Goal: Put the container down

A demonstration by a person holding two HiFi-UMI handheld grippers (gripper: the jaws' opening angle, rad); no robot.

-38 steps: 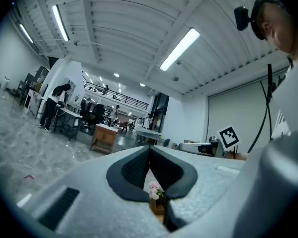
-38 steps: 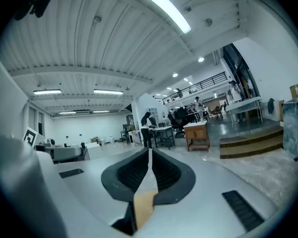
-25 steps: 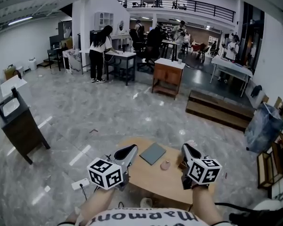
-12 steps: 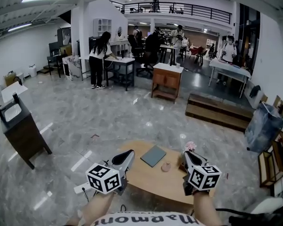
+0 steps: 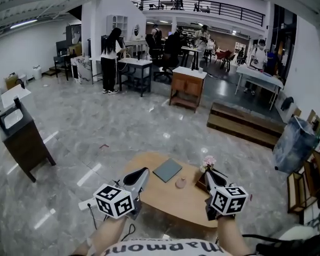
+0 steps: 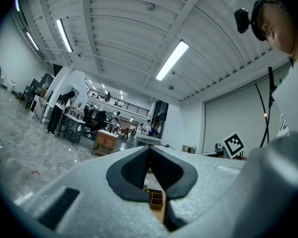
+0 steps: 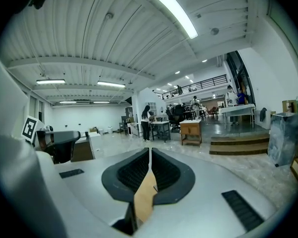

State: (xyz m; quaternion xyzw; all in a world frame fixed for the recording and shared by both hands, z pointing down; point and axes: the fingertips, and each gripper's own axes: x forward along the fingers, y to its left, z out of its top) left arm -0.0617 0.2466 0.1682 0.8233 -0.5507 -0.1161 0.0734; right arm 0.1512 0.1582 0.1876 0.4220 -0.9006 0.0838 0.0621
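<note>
R gripper [image 7: 149, 156] fingers clench container [image 7: 145, 197] wall at bench [image 5: 170, 196] right edge; L gripper [image 6: 150, 153] clenched, empty. Next, likely: lower, release.

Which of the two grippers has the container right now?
The right gripper: its jaws pinch a thin wall of the wooden container. The left gripper is shut on nothing.

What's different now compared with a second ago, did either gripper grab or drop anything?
The left gripper and right gripper drew back slightly toward the person over the table. The pink flowers in the container now show beyond the right gripper's tip. Nothing was grabbed or released: the right gripper is still shut on the container's thin wall, the left shut and empty. The grey notebook stayed put.
</note>
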